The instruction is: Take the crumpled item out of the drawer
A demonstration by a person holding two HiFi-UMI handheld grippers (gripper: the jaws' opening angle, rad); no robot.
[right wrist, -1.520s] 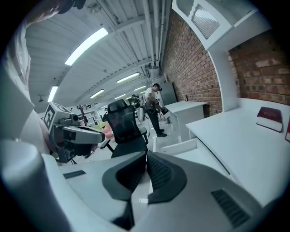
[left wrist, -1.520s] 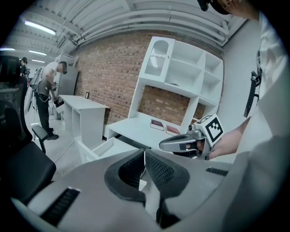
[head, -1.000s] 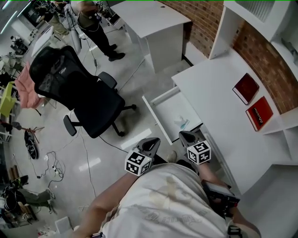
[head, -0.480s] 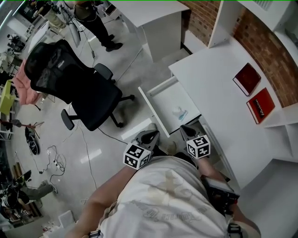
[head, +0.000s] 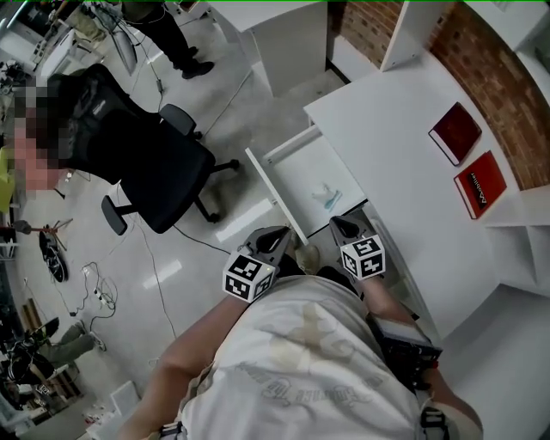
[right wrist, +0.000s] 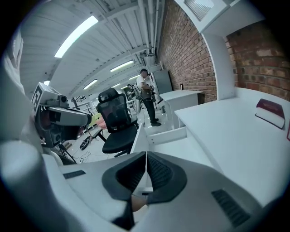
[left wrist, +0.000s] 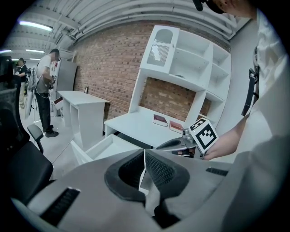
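Observation:
The white drawer (head: 277, 176) stands pulled out from the desk (head: 404, 155). Inside it lies the crumpled item (head: 326, 196), a small pale blue-white wad near the end closest to me. My left gripper (head: 279, 234) hangs just short of the drawer's front corner, jaws shut and empty. My right gripper (head: 337, 223) hovers at the drawer's near end, a little short of the wad, also shut with nothing in it. In the left gripper view the pads (left wrist: 154, 170) meet, with the drawer (left wrist: 97, 149) and right gripper (left wrist: 174, 144) ahead. The right gripper view shows closed pads (right wrist: 156, 172) before the drawer (right wrist: 165, 135).
Two red books (head: 455, 133) (head: 479, 185) lie on the desk near the brick wall. A black office chair (head: 146, 146) stands on the floor left of the drawer, and cables trail beside it. A person (head: 159, 21) stands farther back by another white desk (head: 275, 26).
Both grippers have sunk a little and edged closer to the drawer's near end. Their jaws stay shut. The crumpled item has not moved in the drawer.

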